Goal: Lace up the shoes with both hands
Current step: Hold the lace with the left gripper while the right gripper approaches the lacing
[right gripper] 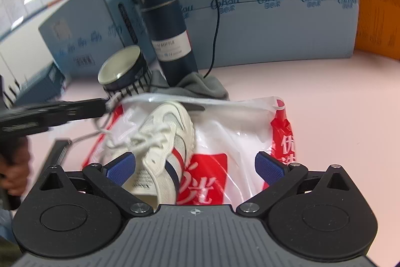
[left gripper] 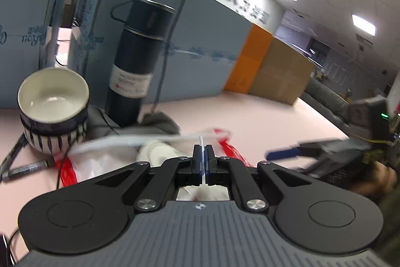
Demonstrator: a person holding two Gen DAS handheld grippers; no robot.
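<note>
Two tools in view: left tool [left gripper: 202, 154] and right tool [right gripper: 195, 167], each held by a person.
Left tool state: blue pads pressed together, clamped on a thin white shoelace [left gripper: 202, 142] whose tip pokes out between them.
Left tool in right wrist view: enters from the left edge [right gripper: 108, 104], tip at the lace, above and left of the shoe; a hand [right gripper: 12, 167] grips its handle.
Right tool state: jaws wide apart, nothing between the pads; left finger [right gripper: 121, 168] just beside the shoe's tongue, right finger [right gripper: 270, 168] over the bag.
Shoe [right gripper: 160, 142]: white sneaker with red and navy stripes, lying on a red-and-white plastic bag [right gripper: 225, 142], toe pointing away from the right tool.
Lace run: blurred white band stretching leftwards from the left tool in the left wrist view.
Surface [right gripper: 325, 104]: pale pink.
Behind shoe: grey cloth [right gripper: 200, 86], dark blue flask [right gripper: 167, 24] upright, striped bowl [right gripper: 125, 71] to its left.
Backdrop: light blue panels [right gripper: 275, 4]; a person stands behind them.
</note>
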